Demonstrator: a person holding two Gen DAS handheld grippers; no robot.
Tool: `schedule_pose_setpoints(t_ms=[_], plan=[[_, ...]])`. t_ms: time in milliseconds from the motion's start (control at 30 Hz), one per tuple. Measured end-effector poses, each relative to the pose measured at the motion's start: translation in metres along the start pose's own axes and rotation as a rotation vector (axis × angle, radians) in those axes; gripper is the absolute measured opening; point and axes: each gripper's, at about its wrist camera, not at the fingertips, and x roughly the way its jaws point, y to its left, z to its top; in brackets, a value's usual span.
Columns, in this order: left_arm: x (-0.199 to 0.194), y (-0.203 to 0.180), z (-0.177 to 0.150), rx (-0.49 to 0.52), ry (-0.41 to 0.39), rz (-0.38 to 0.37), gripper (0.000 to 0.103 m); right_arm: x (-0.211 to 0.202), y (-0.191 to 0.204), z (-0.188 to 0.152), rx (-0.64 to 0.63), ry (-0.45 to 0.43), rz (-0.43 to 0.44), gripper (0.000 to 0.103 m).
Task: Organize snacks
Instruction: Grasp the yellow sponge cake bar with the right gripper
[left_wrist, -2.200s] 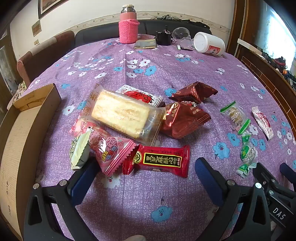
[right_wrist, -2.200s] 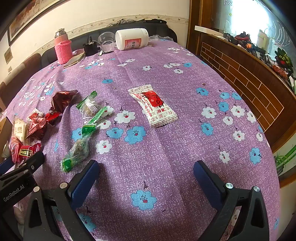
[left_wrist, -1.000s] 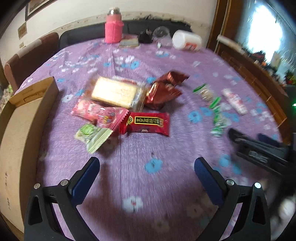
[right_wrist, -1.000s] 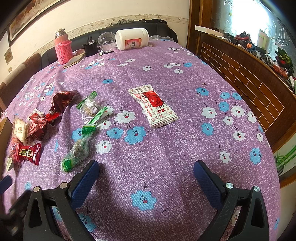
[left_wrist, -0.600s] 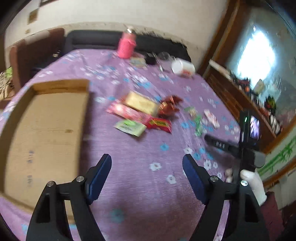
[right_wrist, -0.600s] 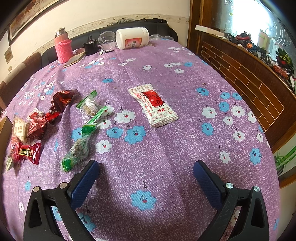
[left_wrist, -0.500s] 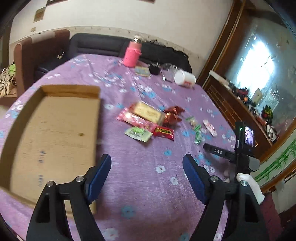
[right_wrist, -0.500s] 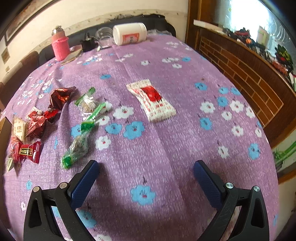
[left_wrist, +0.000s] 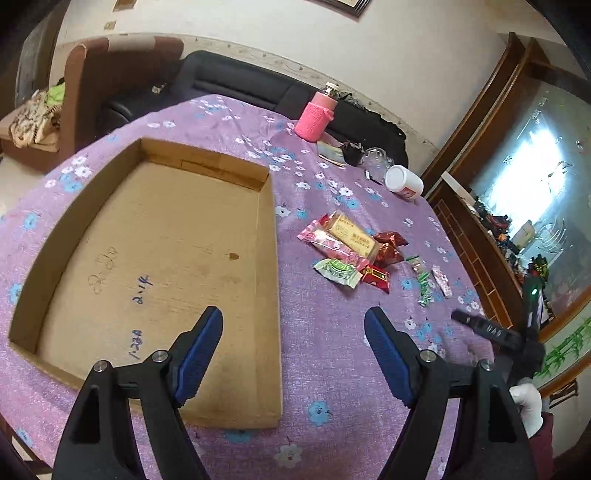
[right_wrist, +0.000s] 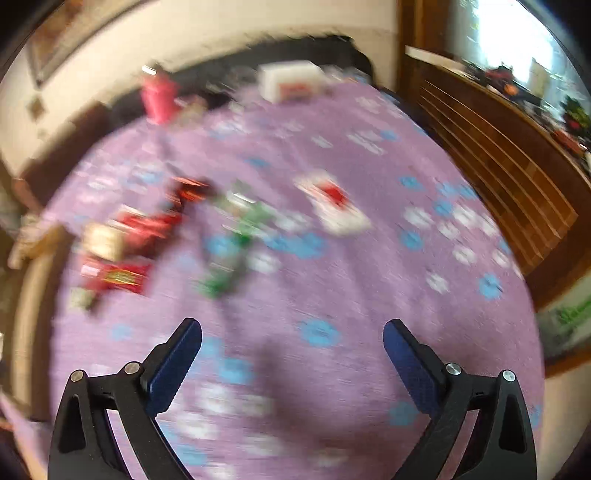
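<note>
An empty cardboard box (left_wrist: 155, 236) lies on the purple flowered tablecloth (left_wrist: 321, 332). To its right is a pile of snacks: a biscuit pack (left_wrist: 351, 236), a pink pack (left_wrist: 328, 245), a green pack (left_wrist: 338, 271), a red bar (left_wrist: 376, 277), dark red foil packs (left_wrist: 389, 247). Green twists (left_wrist: 424, 284) and a white-red packet (left_wrist: 441, 280) lie further right. My left gripper (left_wrist: 293, 321) is open, high above the box's near right edge. My right gripper (right_wrist: 291, 332) is open and empty above the cloth; its view is blurred, showing the white-red packet (right_wrist: 332, 205).
A pink flask (left_wrist: 316, 120), a white jar on its side (left_wrist: 402, 181), a clear cup (left_wrist: 375, 157) and small items stand at the table's far side. A black sofa (left_wrist: 258, 85) and brown chair (left_wrist: 96, 81) lie behind. A wooden ledge (right_wrist: 498, 155) runs on the right.
My left gripper has risen and pulled back from just above the snack pile, bringing the whole box into view. My right gripper, still until half a second ago, is now moving back and up.
</note>
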Motion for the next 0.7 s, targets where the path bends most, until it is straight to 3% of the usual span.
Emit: schedule_pose_setpoints(t_ms=[67,133,200,333,433,533,567,700], plan=[[0.000,-0.001,0.000,0.001,-0.004,0.000,0.079,-0.001,0.024,0.007,-0.037,-0.020,0.061,0.099],[-0.002,-0.003,-0.001,0.006,-0.004,-0.004,0.079,0.007,0.053,0.017,-0.083,-0.027,0.105,0.088],[-0.004,-0.003,-0.001,0.010,-0.005,-0.001,0.079,0.022,0.083,0.033,-0.119,-0.007,0.164,0.060],[-0.008,0.002,-0.001,0.017,-0.005,0.019,0.079,0.056,0.133,0.062,-0.112,0.019,0.244,0.057],[-0.010,0.007,0.000,0.022,-0.011,0.036,0.079,0.080,0.170,0.078,-0.154,0.016,0.217,0.057],[-0.009,0.012,0.001,0.020,-0.010,0.048,0.079,0.111,0.193,0.083,-0.190,0.066,0.177,0.055],[-0.009,0.014,0.001,0.022,-0.009,0.053,0.079,0.116,0.196,0.082,-0.199,0.091,0.189,0.045],[-0.004,0.020,0.000,0.050,-0.013,0.087,0.079,0.114,0.202,0.066,-0.265,0.181,0.234,0.033]])
